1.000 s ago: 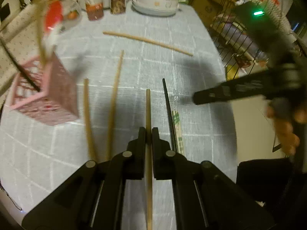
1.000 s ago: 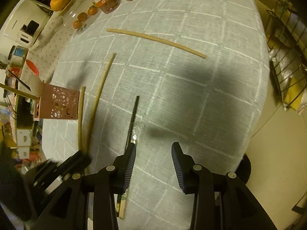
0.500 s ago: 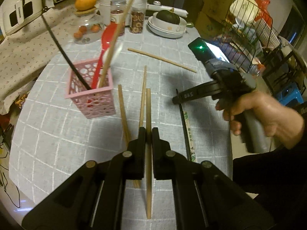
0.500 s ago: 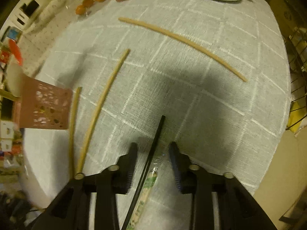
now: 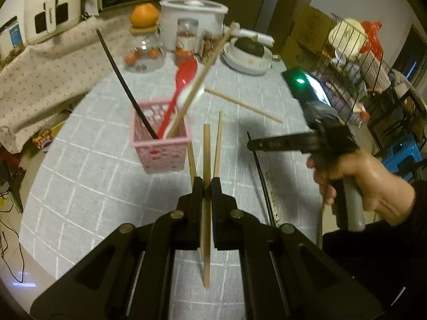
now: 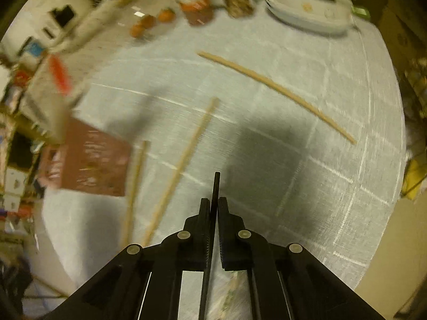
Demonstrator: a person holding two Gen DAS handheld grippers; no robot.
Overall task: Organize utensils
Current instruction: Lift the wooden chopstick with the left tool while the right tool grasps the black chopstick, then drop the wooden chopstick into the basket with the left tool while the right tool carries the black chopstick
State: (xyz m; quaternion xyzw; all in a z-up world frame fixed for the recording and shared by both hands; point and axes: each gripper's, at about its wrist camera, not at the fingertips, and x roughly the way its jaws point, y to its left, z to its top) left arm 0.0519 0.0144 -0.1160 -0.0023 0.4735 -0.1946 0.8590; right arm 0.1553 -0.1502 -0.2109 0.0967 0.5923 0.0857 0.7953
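Left gripper (image 5: 205, 184), right gripper (image 6: 214, 204) clamped

Round table (image 5: 88, 186), grey checked cloth; wire rack (image 5: 355, 61) right; cardboard boxes (image 5: 301, 26) behind; dim light

Hardly any writing could be read. The boxy white countertop appliance (image 5: 50, 8), which stood left of the orange fruit (image 5: 144, 14) at the back, carried a line of small grey brand lettering along its top front edge, too small and blurred to make out. The flat side of the black handheld claw (image 5: 280, 143), right of the pink perforated plastic basket (image 5: 160, 144), bore a few pale embossed characters, also illegible. In the right wrist view, motion blur left nothing readable.
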